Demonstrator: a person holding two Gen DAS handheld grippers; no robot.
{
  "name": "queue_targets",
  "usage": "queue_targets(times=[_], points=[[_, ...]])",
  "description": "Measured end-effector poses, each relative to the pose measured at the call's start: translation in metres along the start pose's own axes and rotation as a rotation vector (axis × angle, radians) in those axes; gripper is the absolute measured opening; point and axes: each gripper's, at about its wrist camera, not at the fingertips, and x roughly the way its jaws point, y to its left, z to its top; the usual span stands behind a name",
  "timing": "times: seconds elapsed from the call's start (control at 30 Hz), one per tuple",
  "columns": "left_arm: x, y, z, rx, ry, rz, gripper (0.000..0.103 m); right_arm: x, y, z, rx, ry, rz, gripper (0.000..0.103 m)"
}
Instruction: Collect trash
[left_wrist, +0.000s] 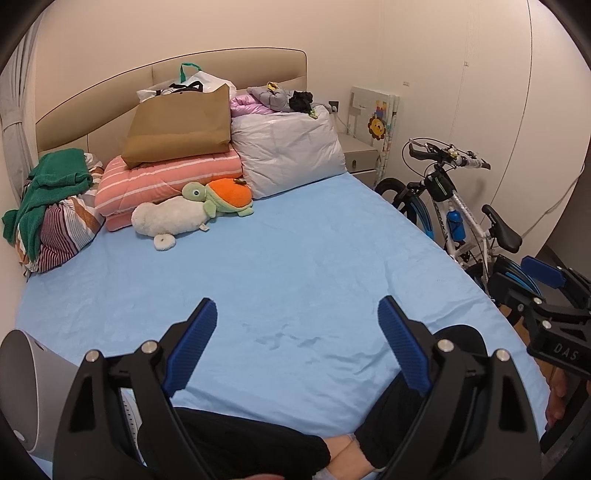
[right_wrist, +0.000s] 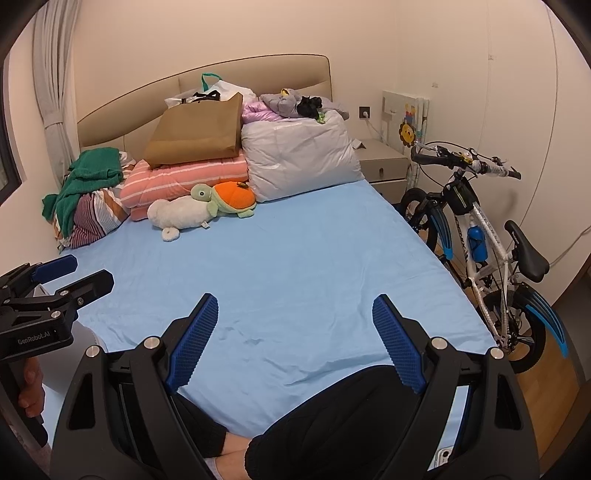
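Oddly, no trash shows on the blue bed sheet; the likeliest receptacle is the white bin at the bed's left edge. Mistaking the plush turtle or brown paper bag for litter is the risk. Left tongs and right tongs both gape wide, empty, touching nothing.

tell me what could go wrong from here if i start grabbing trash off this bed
1. No obvious trash shows on the blue sheet; the brown paper bag and white plastic bag may hold belongings, so grabbing them could discard keepers.
2. The paper bag leans on the striped quilt; pulling it might topple it.
3. Both the left gripper and right gripper are open and far from the pile; a long reach could snag the sheet.
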Motion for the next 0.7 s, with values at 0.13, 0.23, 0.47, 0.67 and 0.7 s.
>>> queue_targets(times=[0.13, 0.23, 0.47, 0.67, 0.7], points=[[-0.0055, -0.0027, -0.0008, 0.021, -0.037, 0.024, 0.089, 0.0002, -0.0004, -0.0002, -0.001, 0.000, 0.000, 0.082], [-0.0096, -0.0017, 0.0007, 0.017, -0.056, 0.024, 0.089, 0.0001, -0.0004, -0.0006, 0.000, -0.001, 0.000, 0.082], [-0.0087, 0.0008, 0.0009, 0.015, -0.051, 0.025, 0.089, -0.0001, -0.0005, -0.0005, 0.000, 0.000, 0.000, 0.083], [-0.0073, 0.0042, 0.0010, 0.011, -0.045, 0.023, 0.089, -0.0006, -0.0004, -0.0013, 0.002, -0.003, 0.000, 0.083], [-0.0073, 0.0043, 0.0010, 0.011, -0.045, 0.023, 0.089, -0.0004, -0.0004, -0.0013, 0.002, -0.002, -0.001, 0.083]])
